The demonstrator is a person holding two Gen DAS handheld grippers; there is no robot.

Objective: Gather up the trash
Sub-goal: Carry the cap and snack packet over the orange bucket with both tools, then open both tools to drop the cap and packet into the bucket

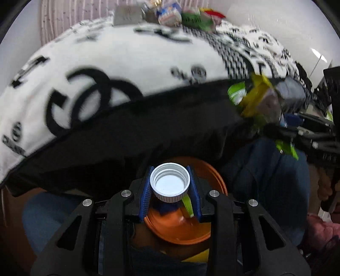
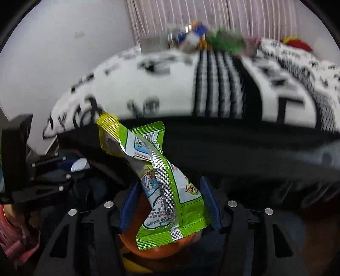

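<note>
My left gripper [image 1: 170,184] is shut on a white plastic bottle cap [image 1: 170,182], open side toward the camera, held above an orange bin [image 1: 180,229]. My right gripper [image 2: 170,203] is shut on a green and yellow snack wrapper [image 2: 161,180] that sticks up between the blue pads, also above the orange bin [image 2: 148,250]. The right gripper with the wrapper [image 1: 255,99] shows at the right of the left wrist view. The left gripper with the cap [image 2: 79,164] shows at the left of the right wrist view.
A bed with a white and black patterned blanket [image 1: 127,63] and a black border fills the background. Several pieces of trash and small boxes [image 1: 170,14] lie at its far edge by the curtain. Blue-jeaned legs [image 1: 272,180] flank the bin.
</note>
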